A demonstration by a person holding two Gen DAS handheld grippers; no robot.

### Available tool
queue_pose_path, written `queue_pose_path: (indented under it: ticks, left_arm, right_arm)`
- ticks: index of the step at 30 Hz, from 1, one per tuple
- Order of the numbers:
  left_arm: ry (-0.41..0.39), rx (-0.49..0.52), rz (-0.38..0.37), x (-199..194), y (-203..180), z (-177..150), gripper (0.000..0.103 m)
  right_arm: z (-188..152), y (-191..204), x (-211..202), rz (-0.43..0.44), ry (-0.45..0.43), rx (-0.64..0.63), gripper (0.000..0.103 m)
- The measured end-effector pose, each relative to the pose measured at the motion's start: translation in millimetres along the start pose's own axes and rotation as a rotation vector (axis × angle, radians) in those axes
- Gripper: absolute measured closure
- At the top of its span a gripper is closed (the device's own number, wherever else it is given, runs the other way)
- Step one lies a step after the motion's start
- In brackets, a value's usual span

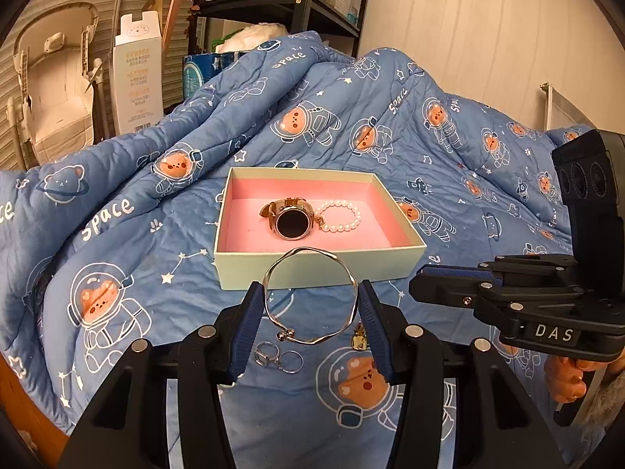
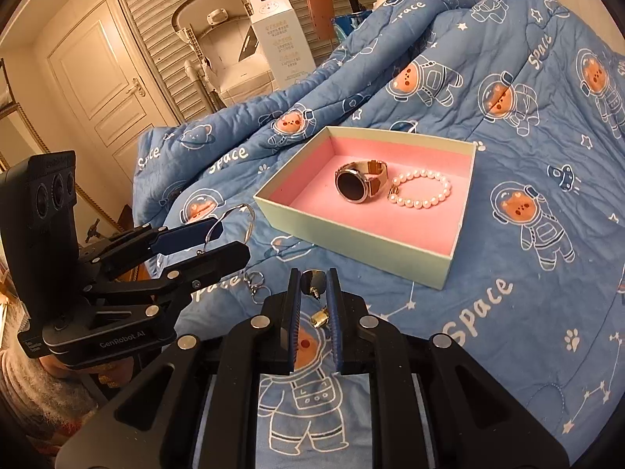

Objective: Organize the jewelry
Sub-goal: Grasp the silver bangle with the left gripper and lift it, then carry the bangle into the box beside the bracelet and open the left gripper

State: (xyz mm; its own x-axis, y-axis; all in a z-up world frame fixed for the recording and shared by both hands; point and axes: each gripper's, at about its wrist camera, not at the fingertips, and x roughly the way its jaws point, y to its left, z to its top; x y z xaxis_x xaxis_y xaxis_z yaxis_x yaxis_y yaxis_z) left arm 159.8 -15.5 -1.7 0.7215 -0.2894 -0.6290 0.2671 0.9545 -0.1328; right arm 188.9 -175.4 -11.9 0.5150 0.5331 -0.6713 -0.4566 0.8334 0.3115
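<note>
A pale green box with pink lining [image 1: 234,195] [image 2: 351,234] lies on the blue quilt. In it are a round watch [image 1: 291,222] [image 2: 353,185] and a pearl bracelet [image 1: 340,217] [image 2: 424,189]. My left gripper [image 1: 310,301] [image 2: 228,240] is shut on a silver bangle [image 1: 312,252] [image 2: 234,222], held just above the quilt in front of the box. My right gripper [image 2: 314,287] [image 1: 422,273] is shut on a dark earring [image 2: 314,279] with a gold drop [image 2: 320,318]. Two silver rings [image 1: 277,357] [image 2: 256,283] and a gold piece [image 1: 359,338] lie on the quilt.
The quilt [image 1: 117,234] rises in folds behind the box. A white carton [image 1: 136,78], a baby seat [image 1: 54,78] and a black shelf [image 1: 293,0] stand beyond the bed. A door [image 2: 101,78] is at the left.
</note>
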Motion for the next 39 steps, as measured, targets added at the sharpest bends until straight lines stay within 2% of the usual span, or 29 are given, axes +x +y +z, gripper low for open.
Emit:
queue_pose_path:
  ticks: [6, 12, 15, 17, 27, 39]
  left_arm:
    - [0.024, 0.006, 0.002, 16, 8, 17, 0.055]
    - [0.116, -0.031, -0.031, 44, 19, 37, 0.055]
    - [0.167, -0.057, -0.077, 58, 24, 49, 0.055]
    - [0.185, -0.046, -0.077, 66, 24, 56, 0.055]
    - [0.214, -0.014, -0.036, 97, 21, 83, 0.055]
    - [0.247, -0.003, -0.019, 117, 17, 79, 0.055]
  right_arm:
    - [20, -9, 10, -0.029, 0.007, -0.013, 0.089]
    - [40, -19, 20, -0.071, 0.014, -0.029, 0.089]
    - [48, -27, 25, -0.077, 0.027, -0.023, 0.089]
    - [54, -31, 28, -0.085, 0.033, -0.021, 0.089]
    - [70, -48, 50, -0.132, 0.063, -0.011, 0.089]
    - [72, -56, 59, -0.156, 0.074, -0.01, 0.089]
